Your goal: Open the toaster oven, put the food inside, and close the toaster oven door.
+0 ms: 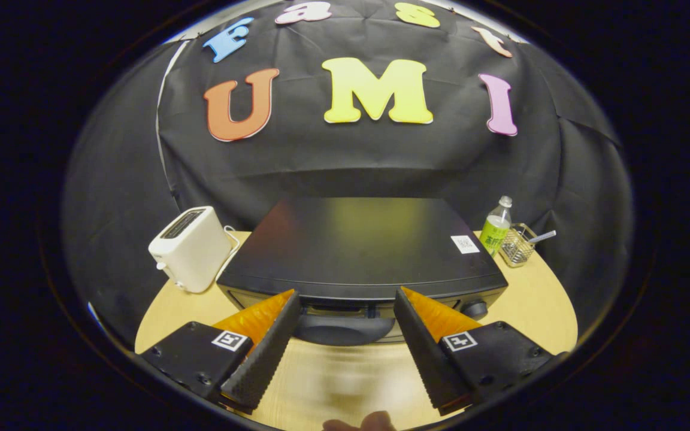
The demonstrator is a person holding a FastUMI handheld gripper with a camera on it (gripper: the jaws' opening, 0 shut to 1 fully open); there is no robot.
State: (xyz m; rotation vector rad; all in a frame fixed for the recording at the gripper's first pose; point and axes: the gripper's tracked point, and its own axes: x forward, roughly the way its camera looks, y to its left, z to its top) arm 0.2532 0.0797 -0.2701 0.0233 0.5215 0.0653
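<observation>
The gripper (345, 299) hangs spread wide, its two fingers well apart and holding nothing, just in front of the black, glossy-topped toaster oven (357, 251) that sits in the middle of the round, pale wooden tabletop (333, 383). The oven's dark curved door handle (342, 329) lies between the fingers, just ahead of their tips, and the door looks closed. A round black knob (475, 309) shows at the oven's front right corner, beside the right finger. To the oven's left stands a white pop-up toaster (191, 248) with its cord trailing behind. To the right, beyond the oven, a clear plastic bottle with a green label (495, 227) stands just beside a small wire basket (517, 245).
</observation>
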